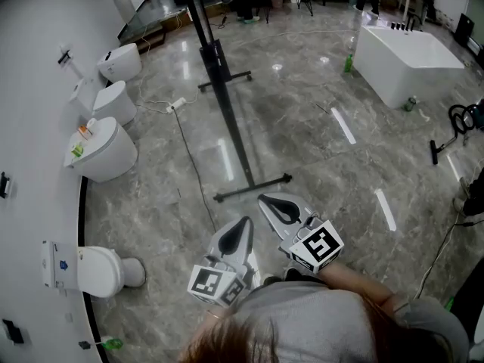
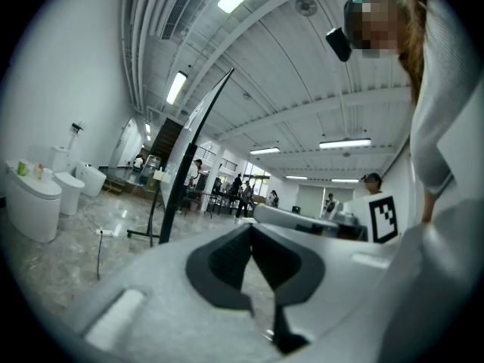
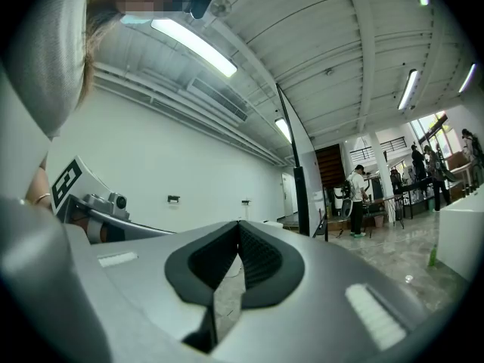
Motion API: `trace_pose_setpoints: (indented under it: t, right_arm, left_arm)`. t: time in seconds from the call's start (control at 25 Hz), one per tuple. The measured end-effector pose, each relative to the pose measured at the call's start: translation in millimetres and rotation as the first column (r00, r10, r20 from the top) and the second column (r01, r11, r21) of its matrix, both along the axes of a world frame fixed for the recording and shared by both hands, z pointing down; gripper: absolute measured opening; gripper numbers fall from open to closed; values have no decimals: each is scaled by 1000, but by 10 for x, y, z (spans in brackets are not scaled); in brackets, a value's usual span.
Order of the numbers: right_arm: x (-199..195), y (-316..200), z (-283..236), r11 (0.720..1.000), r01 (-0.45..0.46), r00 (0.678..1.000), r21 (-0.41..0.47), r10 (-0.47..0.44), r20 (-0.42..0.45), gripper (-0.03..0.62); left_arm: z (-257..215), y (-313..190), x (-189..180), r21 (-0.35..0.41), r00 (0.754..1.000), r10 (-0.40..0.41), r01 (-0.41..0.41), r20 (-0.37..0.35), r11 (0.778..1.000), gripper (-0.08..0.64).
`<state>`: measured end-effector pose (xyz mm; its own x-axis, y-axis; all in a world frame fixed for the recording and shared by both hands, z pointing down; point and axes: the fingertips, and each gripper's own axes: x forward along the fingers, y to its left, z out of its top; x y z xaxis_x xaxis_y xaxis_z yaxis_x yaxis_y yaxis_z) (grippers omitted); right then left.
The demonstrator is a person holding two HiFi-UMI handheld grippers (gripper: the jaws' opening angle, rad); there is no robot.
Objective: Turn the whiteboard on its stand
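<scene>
The whiteboard (image 1: pixel 215 59) stood edge-on on its stand, untouched. The left gripper (image 1: pixel 246 221) and right gripper (image 1: pixel 262 199) sat just short of its near foot, both pressed together and empty. Turning apparently not yet begun.

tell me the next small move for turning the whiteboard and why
Probably step toward the whiteboard and open the jaws on the way. Both the left gripper and the right gripper are shut, empty and close to the body, well short of the board, which stands edge-on ahead on its stand.
</scene>
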<state>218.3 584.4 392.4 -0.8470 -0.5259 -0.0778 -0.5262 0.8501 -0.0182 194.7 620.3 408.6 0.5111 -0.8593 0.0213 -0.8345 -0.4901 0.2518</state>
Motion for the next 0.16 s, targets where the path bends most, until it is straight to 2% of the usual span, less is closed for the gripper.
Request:
trace_pose_setpoints:
  t: [0.16]
  right_arm:
    - [17, 10, 2, 1000, -8, 1000, -1, 8, 1, 4]
  left_arm:
    - [-22, 21, 14, 20, 1000, 11, -12, 9, 1000, -2]
